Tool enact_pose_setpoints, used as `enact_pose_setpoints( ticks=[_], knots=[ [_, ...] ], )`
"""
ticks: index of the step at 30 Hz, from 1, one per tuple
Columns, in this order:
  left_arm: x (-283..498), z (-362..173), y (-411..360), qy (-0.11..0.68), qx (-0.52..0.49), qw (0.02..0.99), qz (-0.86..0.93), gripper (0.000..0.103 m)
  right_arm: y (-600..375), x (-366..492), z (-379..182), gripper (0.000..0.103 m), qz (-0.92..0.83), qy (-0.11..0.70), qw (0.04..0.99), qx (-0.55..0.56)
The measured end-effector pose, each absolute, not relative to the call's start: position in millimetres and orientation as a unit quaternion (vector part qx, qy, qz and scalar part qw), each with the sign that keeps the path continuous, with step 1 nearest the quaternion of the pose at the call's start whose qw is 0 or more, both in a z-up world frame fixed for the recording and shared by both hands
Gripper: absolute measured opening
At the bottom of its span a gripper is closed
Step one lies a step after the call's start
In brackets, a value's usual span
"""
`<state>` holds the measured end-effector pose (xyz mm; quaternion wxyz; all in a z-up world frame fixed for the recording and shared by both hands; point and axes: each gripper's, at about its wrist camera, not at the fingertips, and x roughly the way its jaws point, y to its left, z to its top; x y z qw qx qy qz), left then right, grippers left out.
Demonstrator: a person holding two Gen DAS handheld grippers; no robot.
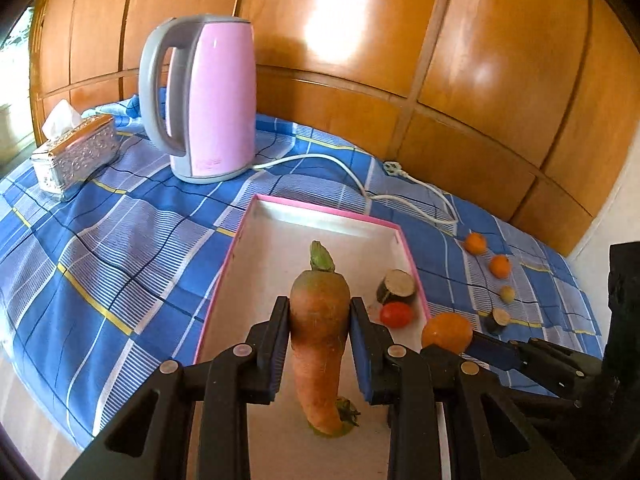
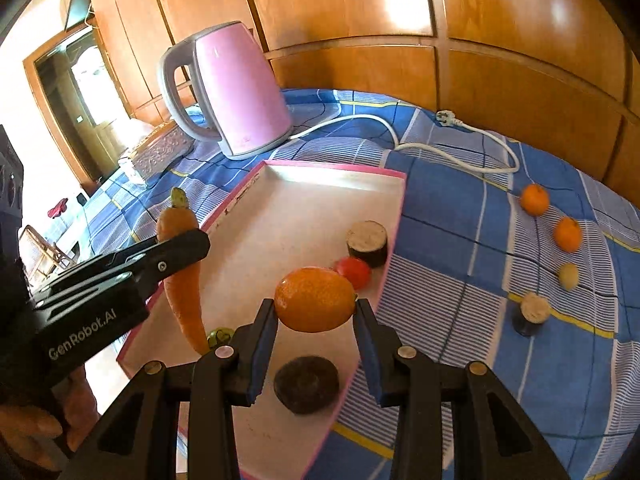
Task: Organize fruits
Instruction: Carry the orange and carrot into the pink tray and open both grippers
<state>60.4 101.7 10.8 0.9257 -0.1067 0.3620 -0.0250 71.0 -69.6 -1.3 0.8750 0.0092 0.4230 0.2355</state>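
Observation:
My left gripper (image 1: 319,312) is shut on an orange carrot (image 1: 318,332) with a green stub, held upright above the pink-rimmed white tray (image 1: 320,210). My right gripper (image 2: 316,312) is shut on an orange (image 2: 315,299), also above the tray (image 2: 336,168). In the right wrist view the left gripper (image 2: 120,276) and its carrot (image 2: 184,280) show at the left. On the tray floor lie a red tomato (image 2: 353,272), a dark cut cylinder piece (image 2: 367,238), a dark round piece (image 2: 306,384) and a small green thing (image 2: 219,335).
A pink kettle (image 1: 208,100) with a white cord (image 1: 360,184) stands behind the tray on the blue checked cloth (image 1: 100,240). A silver tissue box (image 1: 76,156) sits far left. Right of the tray lie two small oranges (image 2: 535,199), a yellowish fruit (image 2: 568,276) and a cut piece (image 2: 532,312).

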Motion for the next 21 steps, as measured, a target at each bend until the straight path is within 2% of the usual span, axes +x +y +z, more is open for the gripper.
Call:
enact_pose_setpoints(
  ticks=[7, 11, 18, 21],
  knots=[
    [59.3, 6.1, 102.7, 0.367, -0.11, 0.924, -0.009, 0.03, -51.2, 81.6, -6.2, 0.041, 0.233, 0.426, 0.874, -0.001],
    [58.4, 7.7, 102.2, 0.366, -0.105, 0.925, 0.001, 0.037, -47.5, 78.4, -7.9, 0.042, 0.229, 0.421, 0.878, -0.008],
    [51.5, 8.6, 98.8, 0.364, -0.1, 0.926, 0.005, 0.039, -56.0, 68.8, -5.1, 0.044, 0.214, 0.412, 0.886, -0.002],
    [48.6, 7.9, 96.5, 0.365, -0.096, 0.926, 0.01, 0.044, -60.8, 62.5, -3.9, 0.045, 0.206, 0.406, 0.89, -0.003]
  ],
)
